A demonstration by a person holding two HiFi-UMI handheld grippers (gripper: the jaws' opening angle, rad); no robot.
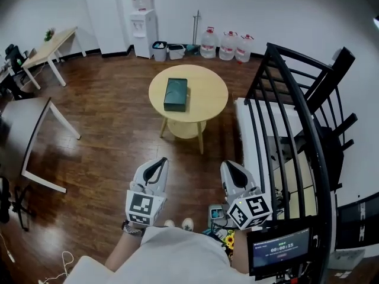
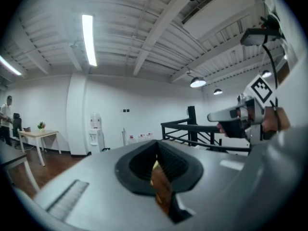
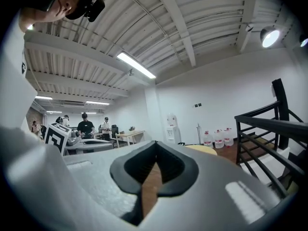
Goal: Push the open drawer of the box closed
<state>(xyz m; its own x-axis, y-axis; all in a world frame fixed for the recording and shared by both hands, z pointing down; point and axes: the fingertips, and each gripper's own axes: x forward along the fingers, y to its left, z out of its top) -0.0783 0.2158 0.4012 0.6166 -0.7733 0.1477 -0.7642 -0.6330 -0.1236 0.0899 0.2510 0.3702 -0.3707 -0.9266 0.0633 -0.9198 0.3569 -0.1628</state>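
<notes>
Claws both pinched fully shut, nothing held: left gripper (image 1: 160, 162) and right gripper (image 1: 228, 165), low in front of person, well short of table. Green box (image 1: 176, 94) lies near middle of round table (image 1: 217, 107), slightly toward left edge; drawer too small to make out. Black railing (image 1: 308, 120) off table's right edge, water bottles (image 1: 228, 45) by far wall. Likely risk: one-sided push slides light box across tabletop instead of shutting drawer, unless other gripper braces it.
</notes>
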